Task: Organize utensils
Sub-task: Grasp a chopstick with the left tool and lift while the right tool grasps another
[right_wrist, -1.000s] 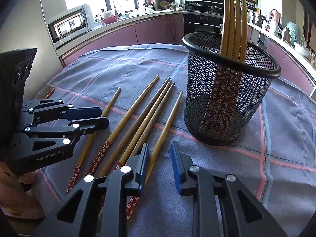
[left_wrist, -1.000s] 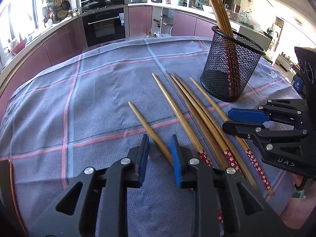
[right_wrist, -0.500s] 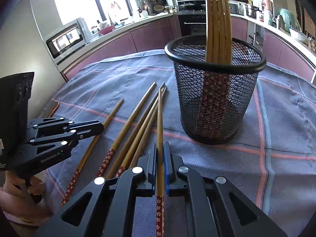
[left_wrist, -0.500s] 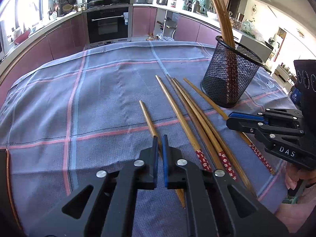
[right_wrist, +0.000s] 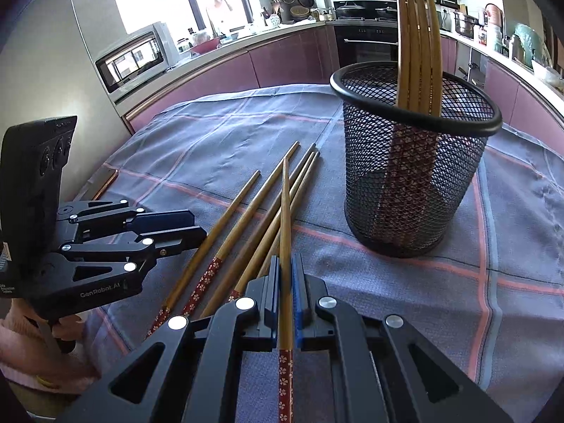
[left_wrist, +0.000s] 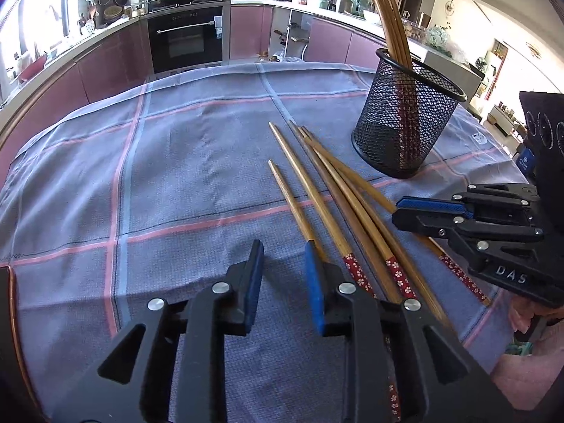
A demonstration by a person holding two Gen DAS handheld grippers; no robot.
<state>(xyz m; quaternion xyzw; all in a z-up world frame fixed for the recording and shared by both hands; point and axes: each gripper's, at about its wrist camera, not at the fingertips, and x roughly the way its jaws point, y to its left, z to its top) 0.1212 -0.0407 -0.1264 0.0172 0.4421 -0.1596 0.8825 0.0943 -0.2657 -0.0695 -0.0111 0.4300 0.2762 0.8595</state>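
Note:
Several wooden chopsticks with red flowered ends lie side by side on the checked tablecloth. A black mesh holder stands to their right with several chopsticks upright in it. My left gripper is open and empty just over the near end of the leftmost chopstick. My right gripper is shut on one chopstick, which points forward over the others, left of the holder. The right gripper also shows in the left wrist view.
The table edge with a copper trim is at the near left. Kitchen counters, an oven and a microwave stand behind the table. The person's hand in a pink sleeve is at the right edge.
My left gripper shut and then opened again, staying empty by the leftmost chopstick. My right gripper closed on a chopstick and lifted its tip clear of the others.

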